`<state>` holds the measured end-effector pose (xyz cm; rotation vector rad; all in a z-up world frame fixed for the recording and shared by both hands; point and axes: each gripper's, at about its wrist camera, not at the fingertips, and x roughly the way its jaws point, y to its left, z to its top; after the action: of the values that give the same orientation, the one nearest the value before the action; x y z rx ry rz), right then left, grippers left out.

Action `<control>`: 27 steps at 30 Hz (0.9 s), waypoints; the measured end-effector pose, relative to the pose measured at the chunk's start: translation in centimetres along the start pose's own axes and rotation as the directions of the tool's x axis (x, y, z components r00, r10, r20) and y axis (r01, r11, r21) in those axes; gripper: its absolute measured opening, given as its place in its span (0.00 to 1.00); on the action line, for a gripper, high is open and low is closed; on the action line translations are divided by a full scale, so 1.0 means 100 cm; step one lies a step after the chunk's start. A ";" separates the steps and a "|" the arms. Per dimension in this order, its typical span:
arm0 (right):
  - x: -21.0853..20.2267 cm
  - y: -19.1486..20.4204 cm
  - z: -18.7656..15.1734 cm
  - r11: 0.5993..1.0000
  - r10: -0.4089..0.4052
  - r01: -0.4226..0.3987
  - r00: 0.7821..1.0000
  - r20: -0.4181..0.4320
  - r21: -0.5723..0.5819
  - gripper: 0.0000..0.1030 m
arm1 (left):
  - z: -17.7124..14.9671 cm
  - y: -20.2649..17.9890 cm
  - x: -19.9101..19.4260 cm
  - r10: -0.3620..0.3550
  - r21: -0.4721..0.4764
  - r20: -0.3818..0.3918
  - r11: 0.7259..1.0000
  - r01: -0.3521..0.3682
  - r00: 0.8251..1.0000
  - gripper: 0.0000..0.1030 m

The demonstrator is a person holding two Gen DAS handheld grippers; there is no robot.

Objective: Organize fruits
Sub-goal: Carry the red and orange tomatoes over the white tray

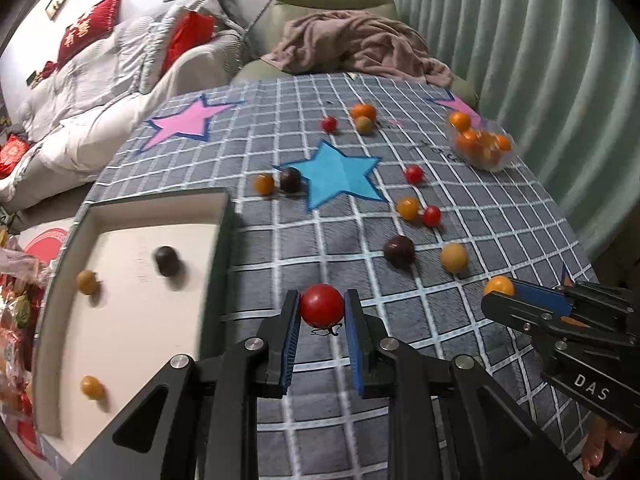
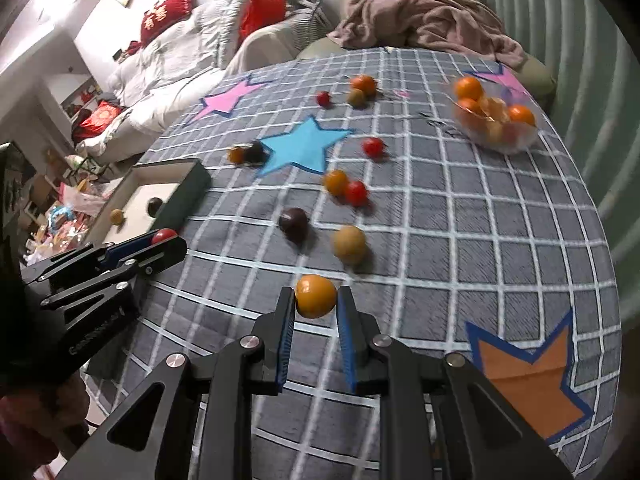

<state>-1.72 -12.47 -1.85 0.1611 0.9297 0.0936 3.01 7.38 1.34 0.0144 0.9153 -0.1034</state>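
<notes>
Left claw (image 1: 322, 310) pinching glossy red fruit (image 1: 322, 305) (round, smooth)

sofa (image 1: 100, 80) | red cushion (image 1: 90, 30) | pink blanket (image 1: 360, 46) | curtain (image 1: 520, 60)

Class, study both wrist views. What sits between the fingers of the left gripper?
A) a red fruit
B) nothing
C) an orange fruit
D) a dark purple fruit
A: in the left wrist view the left gripper has its blue pads against both sides of a red fruit; the orange fruit is in the right gripper instead.
</notes>
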 end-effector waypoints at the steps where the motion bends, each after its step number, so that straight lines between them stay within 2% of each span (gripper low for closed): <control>1: 0.000 0.005 0.003 1.000 0.004 -0.004 1.000 0.001 -0.010 0.22 | 0.000 0.006 -0.004 0.006 -0.007 0.003 1.000 -0.006 1.000 0.23; 6: 0.001 0.040 0.017 0.998 0.037 -0.037 0.999 0.000 -0.060 0.22 | 0.001 0.040 -0.019 0.037 -0.046 0.022 0.998 -0.036 0.999 0.23; 13: 0.018 0.105 0.036 0.983 0.093 -0.095 0.995 -0.021 -0.154 0.22 | -0.004 0.102 -0.023 0.137 -0.101 0.015 0.986 -0.135 0.990 0.23; 20: 0.056 0.168 0.048 0.961 0.141 -0.157 0.986 -0.087 -0.229 0.22 | -0.015 0.158 -0.003 0.221 -0.155 -0.053 0.962 -0.226 0.974 0.23; 27: 0.103 0.204 0.054 0.953 0.125 -0.163 0.979 -0.159 -0.257 0.22 | -0.028 0.189 0.020 0.250 -0.179 -0.133 0.946 -0.271 0.959 0.23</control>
<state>8.54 8.57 -3.15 -0.0307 1.0356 0.3693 3.86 26.15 -2.54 -0.0423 1.0213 0.2367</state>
